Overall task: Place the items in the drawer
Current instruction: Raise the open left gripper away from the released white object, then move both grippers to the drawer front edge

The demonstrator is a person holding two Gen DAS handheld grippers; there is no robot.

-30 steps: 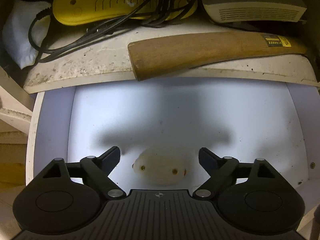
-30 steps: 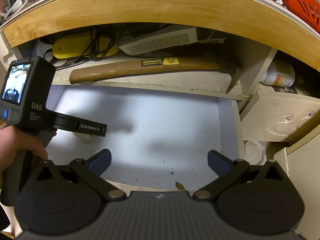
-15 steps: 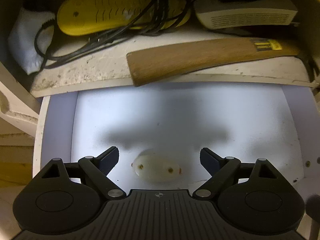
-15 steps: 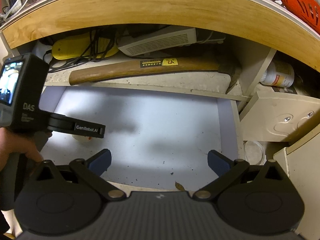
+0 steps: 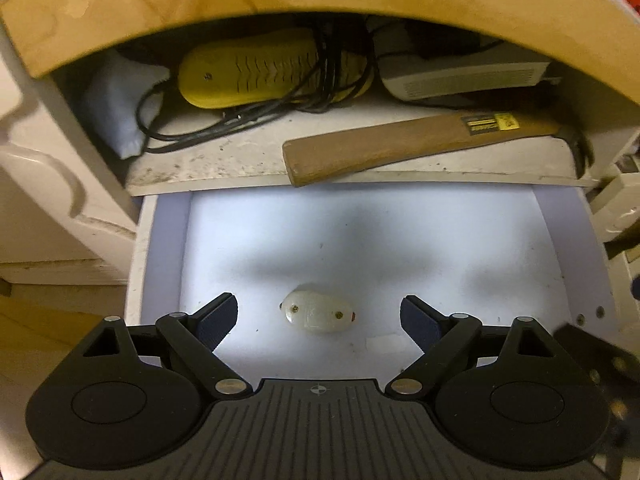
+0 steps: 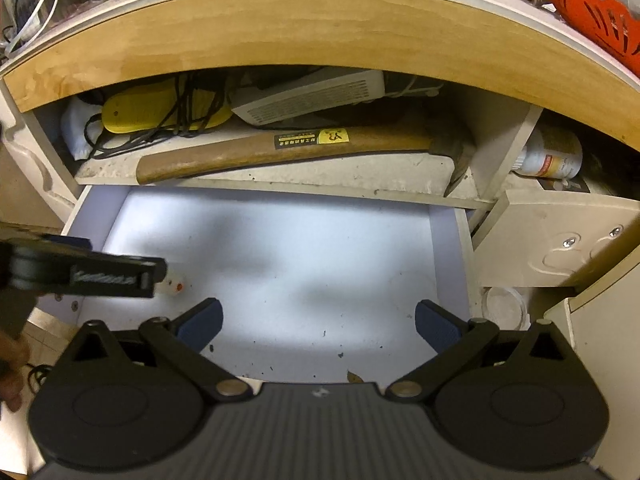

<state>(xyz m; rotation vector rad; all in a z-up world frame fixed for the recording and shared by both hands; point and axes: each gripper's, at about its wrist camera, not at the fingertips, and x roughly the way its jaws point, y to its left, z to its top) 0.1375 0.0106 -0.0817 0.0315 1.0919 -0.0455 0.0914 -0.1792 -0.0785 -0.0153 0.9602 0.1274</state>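
Note:
The white drawer [image 5: 168, 248] stands pulled out below a shelf. A small cream oval object with two screws [image 5: 317, 314] lies on the drawer floor near its front left. My left gripper [image 5: 319, 316] is open and empty, raised above the object with its fingers either side of it. In the right wrist view the object [image 6: 174, 285] shows partly behind the left gripper's body [image 6: 88, 276]. My right gripper [image 6: 318, 324] is open and empty over the drawer's front middle [image 6: 448, 240].
The shelf above the drawer holds a wooden-handled hammer [image 6: 288, 150], a yellow shoe-shaped device [image 5: 264, 70] with black cables, a white vented box [image 6: 308, 96] and a white bag [image 5: 116, 112]. A wooden desk edge [image 6: 320, 36] overhangs. A bottle [image 6: 552, 156] lies in the right cubby.
The left gripper has drawn back and up from the drawer, so the cream object lying on the floor now looks farther away. The right gripper has barely moved.

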